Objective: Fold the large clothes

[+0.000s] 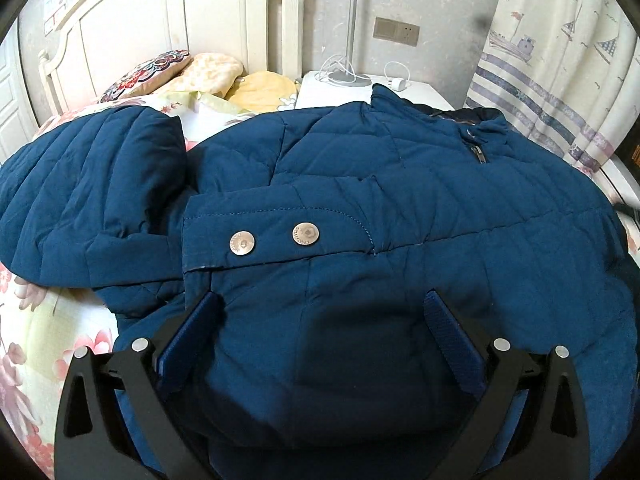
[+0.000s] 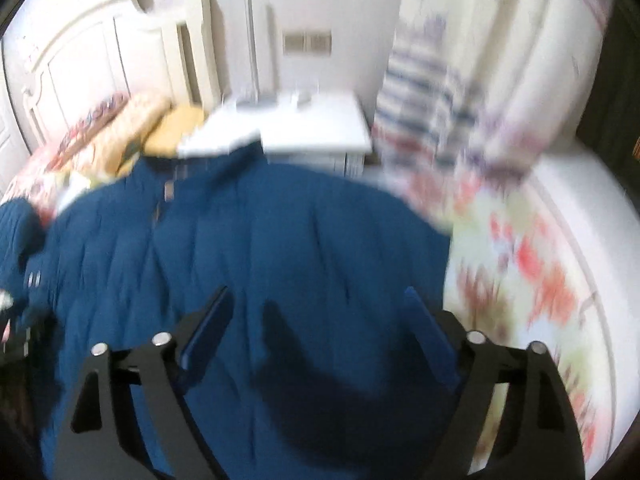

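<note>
I have the blue quilted jacket (image 1: pixel 360 184) spread across the bed (image 1: pixel 48 336), collar toward the nightstand (image 1: pixel 340 90). One sleeve is already laid over the body, its cuff (image 1: pixel 276 236) with two metal snaps lying across the chest. The other sleeve (image 1: pixel 84 200) lies bunched out to the left in the left wrist view, partly on the floral bedding.

My left gripper (image 1: pixel 320 320) hovers low over the lower body of the jacket, jaws spread wide with only flat fabric beneath them and nothing pinched. My right gripper (image 2: pixel 320 320) is also over the jacket, near its edge beside the bare bedding; its jaws stand wide apart and hold nothing, though that view is heavily blurred.

I judge one sleeve fold done and both hands free between grasps. The next move, as I read it, calls for taking the loose sleeve and laying it across the body too, then gripping the hem with both hands to fold upward. The padding is thick and springy, so I would bite deep into the fabric.
</note>
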Demonstrator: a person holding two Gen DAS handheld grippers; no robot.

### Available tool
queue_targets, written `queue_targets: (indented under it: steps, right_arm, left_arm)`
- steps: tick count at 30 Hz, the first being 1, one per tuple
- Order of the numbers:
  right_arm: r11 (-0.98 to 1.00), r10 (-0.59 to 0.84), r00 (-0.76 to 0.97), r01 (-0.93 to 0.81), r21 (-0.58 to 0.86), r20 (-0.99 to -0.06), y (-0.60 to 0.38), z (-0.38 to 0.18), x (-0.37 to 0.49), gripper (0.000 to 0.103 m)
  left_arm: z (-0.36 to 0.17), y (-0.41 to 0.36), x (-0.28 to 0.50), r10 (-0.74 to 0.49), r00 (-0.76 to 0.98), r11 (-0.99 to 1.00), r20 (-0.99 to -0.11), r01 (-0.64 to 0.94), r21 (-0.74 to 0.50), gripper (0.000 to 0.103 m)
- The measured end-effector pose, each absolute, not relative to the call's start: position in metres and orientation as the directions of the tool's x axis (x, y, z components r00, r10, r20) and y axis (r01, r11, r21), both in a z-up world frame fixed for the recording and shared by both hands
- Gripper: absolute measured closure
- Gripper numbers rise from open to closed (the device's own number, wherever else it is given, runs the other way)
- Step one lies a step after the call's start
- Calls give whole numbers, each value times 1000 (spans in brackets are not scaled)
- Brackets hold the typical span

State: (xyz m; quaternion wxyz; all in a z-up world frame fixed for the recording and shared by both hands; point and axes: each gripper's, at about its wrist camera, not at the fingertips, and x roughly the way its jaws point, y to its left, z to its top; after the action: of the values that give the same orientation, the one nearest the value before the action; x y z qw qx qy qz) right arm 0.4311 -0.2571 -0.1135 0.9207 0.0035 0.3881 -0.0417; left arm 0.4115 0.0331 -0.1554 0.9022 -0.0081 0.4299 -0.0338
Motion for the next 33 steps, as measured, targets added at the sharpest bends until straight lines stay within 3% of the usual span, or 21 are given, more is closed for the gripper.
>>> queue_targets:
  steps: [2, 4, 6, 9, 13, 15, 16, 19, 22, 26, 29, 33]
  right_arm:
    - [997, -63, 704, 68, -21, -707, -251, -114, 458, 31]
    - [997, -80, 644, 67, -48, -761, -247, -132, 483, 41]
    - [996, -90, 553, 68, -63, -828, -247, -160, 501, 40]
    - [995, -94, 551, 89, -53, -829, -247, -154, 501, 41]
    - [995, -73, 664, 99, -8, -745, -243, -131, 498, 42]
    - [995, -89, 628, 85, -45, -773, -239, -145, 513, 42]
    - [996, -88, 569, 70, -58, -818, -238, -161, 522, 40]
    - [995, -103, 550, 70, -78, -829, -235, -161, 527, 38]
    - [995, -43, 594, 97, 18, -803, -232, -137, 498, 37]
    - [999, -1, 651, -24, -22, -759, -197, -133, 448, 17]
    - [989, -29, 581, -101, -108, -813, -171, -168, 435, 16]
    - [998, -24, 573, -27, -48, -819, -178, -157, 419, 16]
  left_arm:
    - [-155, 33, 411, -70, 629, 997, -775, 54, -46, 5]
    - [-155, 33, 411, -75, 630, 997, -773, 54, -52, 5]
    - [-155, 33, 411, -79, 630, 997, -773, 55, -57, 5]
    - [-155, 33, 412, -79, 629, 997, -773, 55, -57, 5]
    - [-155, 32, 413, -70, 628, 997, -775, 55, -46, 5]
    - [-155, 33, 413, -72, 629, 997, -774, 56, -48, 5]
    - [-155, 33, 413, -73, 628, 997, -775, 56, -49, 5]
    - [-155, 30, 413, -72, 628, 997, -775, 55, -48, 5]
    - [-155, 31, 414, -71, 627, 997, -775, 55, -47, 5]
    - [-155, 29, 413, -64, 627, 998, -777, 54, -39, 5]
    - [-155, 30, 412, -66, 627, 998, -776, 54, -41, 5]
    - [-155, 32, 412, -73, 629, 997, -774, 54, -51, 5]
